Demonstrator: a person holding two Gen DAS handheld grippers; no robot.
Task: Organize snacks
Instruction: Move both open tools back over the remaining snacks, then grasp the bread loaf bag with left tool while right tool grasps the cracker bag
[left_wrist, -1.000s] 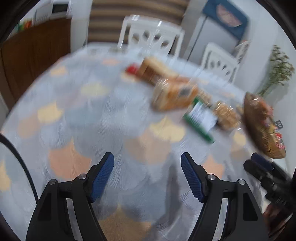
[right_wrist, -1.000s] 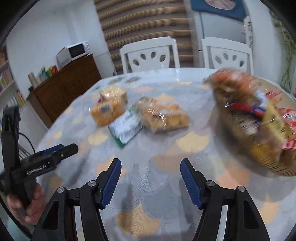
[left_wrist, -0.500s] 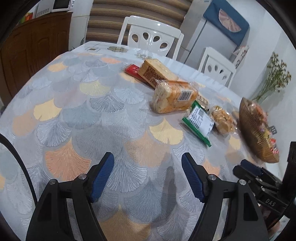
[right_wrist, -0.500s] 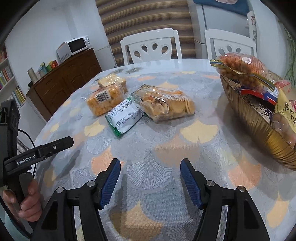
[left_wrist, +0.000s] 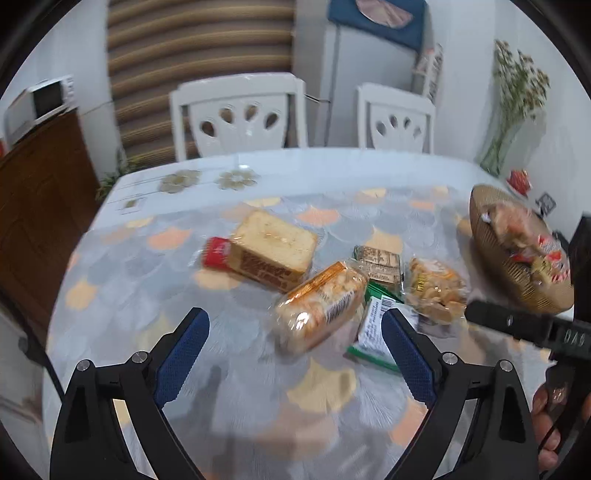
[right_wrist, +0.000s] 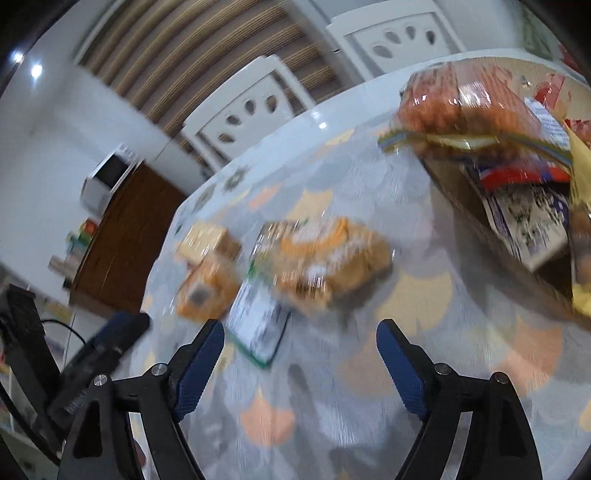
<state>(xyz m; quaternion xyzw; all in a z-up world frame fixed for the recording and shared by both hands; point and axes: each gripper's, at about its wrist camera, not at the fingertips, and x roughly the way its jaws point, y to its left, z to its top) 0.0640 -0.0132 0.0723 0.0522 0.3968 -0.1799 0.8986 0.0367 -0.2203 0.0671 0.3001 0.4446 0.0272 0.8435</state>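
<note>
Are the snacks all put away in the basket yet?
Not yet. The basket already holds some packets. Nothing is being carried: the left gripper and right gripper have just opened wider, with nothing between their jaws. Still on the table: the bread pack, the cake box, the green packet and the cracker bag.

White walls, a striped blind (left_wrist: 199, 55) — two white chairs (left_wrist: 240, 114), wooden sideboard (left_wrist: 40, 206) bearing a microwave (left_wrist: 40, 101).
</note>
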